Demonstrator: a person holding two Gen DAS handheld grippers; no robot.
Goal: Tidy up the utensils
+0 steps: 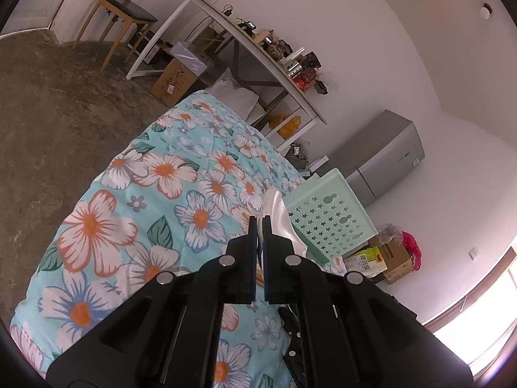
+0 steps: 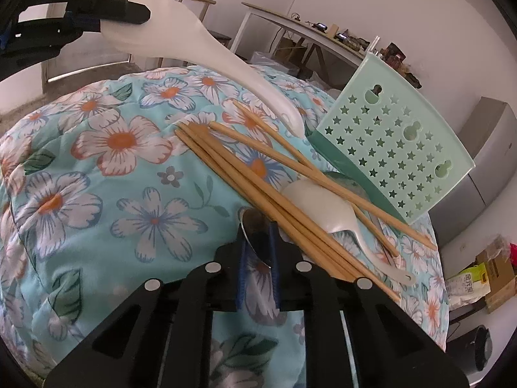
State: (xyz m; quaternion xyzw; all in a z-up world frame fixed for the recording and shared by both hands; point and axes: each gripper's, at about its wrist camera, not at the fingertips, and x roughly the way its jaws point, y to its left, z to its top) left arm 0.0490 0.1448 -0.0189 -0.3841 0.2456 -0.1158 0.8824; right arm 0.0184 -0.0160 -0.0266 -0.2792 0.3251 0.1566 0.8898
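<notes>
Your right tongs [image 2: 258, 242] pinch the metal spoon [image 2: 257, 237] low-centre under the chopsticks [image 2: 258, 187], left tongs [image 2: 122, 16] clamp the white paddle [image 2: 200, 45] upper left; lifting fast may scatter chopsticks off the bed [image 2: 97, 194].

**Gripper Pose and State**

The left gripper [image 1: 258, 223] has its jaws pressed together on the white rice paddle [image 1: 281, 223], with only a thin gap showing between the blue pads. From the right wrist view, it [image 2: 142, 13] is raised at the upper left and holds the paddle by its broad end (handle slanting down). The right gripper [image 2: 258, 242] points downward, jaws nearly together, its pads clamping the bowl of a metal spoon [image 2: 257, 239] between them.
</notes>
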